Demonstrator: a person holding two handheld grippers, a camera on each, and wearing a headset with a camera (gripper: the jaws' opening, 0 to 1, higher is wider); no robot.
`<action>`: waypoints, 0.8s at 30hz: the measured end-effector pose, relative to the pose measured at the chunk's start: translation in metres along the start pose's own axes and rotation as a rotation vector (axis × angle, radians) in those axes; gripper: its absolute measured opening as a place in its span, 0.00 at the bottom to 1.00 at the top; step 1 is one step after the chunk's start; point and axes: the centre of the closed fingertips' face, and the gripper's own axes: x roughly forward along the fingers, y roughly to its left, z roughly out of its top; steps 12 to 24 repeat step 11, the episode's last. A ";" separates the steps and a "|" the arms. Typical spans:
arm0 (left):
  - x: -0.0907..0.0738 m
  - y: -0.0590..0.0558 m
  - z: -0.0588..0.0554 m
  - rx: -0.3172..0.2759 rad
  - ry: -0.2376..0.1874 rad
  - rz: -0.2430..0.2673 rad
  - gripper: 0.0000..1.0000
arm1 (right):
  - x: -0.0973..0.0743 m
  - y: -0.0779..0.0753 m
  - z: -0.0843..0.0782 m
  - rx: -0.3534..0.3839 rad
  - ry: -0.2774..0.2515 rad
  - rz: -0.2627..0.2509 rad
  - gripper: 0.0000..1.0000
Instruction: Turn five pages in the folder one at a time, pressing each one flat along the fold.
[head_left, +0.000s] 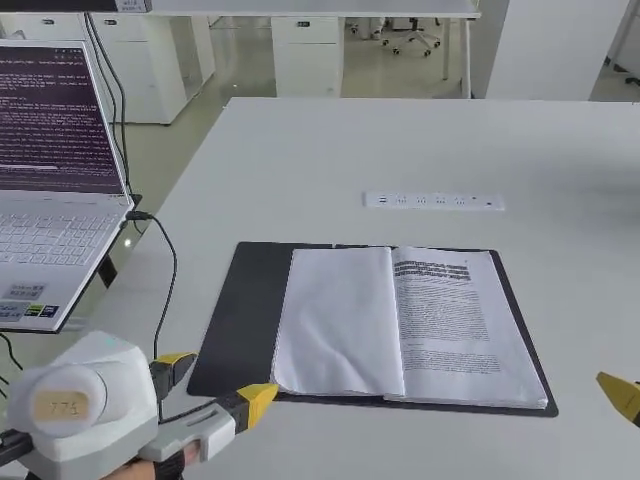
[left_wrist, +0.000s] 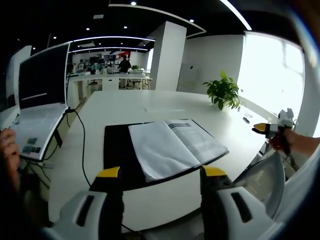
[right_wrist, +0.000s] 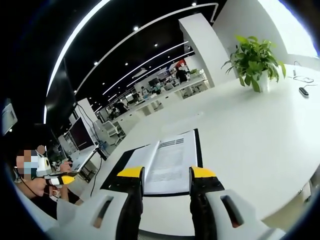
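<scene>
The folder (head_left: 240, 310) lies open on the white table, its black cover spread flat. Its left page (head_left: 335, 320) is blank white and its right page (head_left: 455, 320) carries printed text. My left gripper (head_left: 217, 380) hovers off the folder's near left corner, open, with nothing between its yellow tips. A yellow fingertip (head_left: 618, 393) of my right gripper shows at the right edge, beside the folder's near right corner. In the left gripper view the open jaws of the left gripper (left_wrist: 161, 172) frame the folder (left_wrist: 167, 145). The right gripper (right_wrist: 166, 172) is open, short of the folder (right_wrist: 165, 162).
An open laptop (head_left: 50, 200) stands at the left on a separate table, with a black cable (head_left: 172, 270) trailing past the table edge. A white power strip (head_left: 433, 201) lies beyond the folder. A potted plant (right_wrist: 255, 62) stands farther along the table.
</scene>
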 end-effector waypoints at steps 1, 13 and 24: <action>0.000 -0.001 0.002 0.001 0.000 -0.004 0.61 | 0.000 0.000 0.001 0.001 -0.001 -0.001 0.34; -0.002 -0.001 0.020 0.004 -0.044 0.005 0.62 | 0.004 0.000 0.011 0.005 -0.022 0.010 0.35; -0.002 -0.001 0.020 0.004 -0.044 0.005 0.62 | 0.004 0.000 0.011 0.005 -0.022 0.010 0.35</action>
